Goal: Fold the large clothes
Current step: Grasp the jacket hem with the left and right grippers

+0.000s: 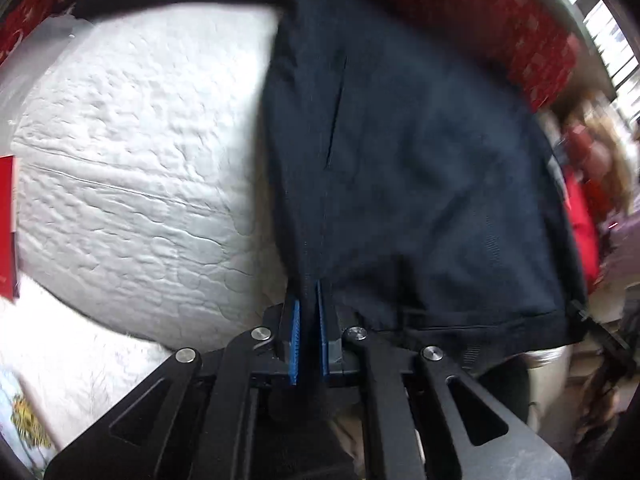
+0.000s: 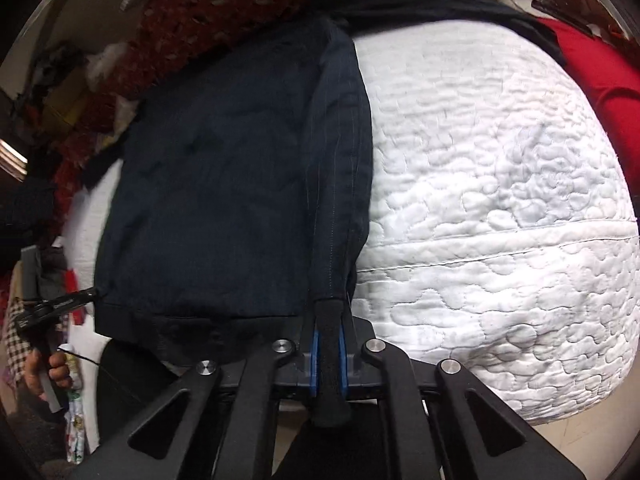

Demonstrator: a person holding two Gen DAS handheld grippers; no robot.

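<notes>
Navy garment (image 1: 420, 152) hem pinched in both jaws

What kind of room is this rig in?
Probably a lived-in bedroom: the dark navy garment lies on a white quilted mattress, a red patterned blanket is bunched at its far edge, and household clutter piles up beside it.

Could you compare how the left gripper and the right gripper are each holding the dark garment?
The left gripper pinches a thin, flat edge of the dark garment; the right gripper clamps a thicker bunched fold that pokes back past its blue pads. From the left gripper, the white quilted mattress lies left of the cloth; from the right, it lies right. Both are shut on the same garment.
</notes>
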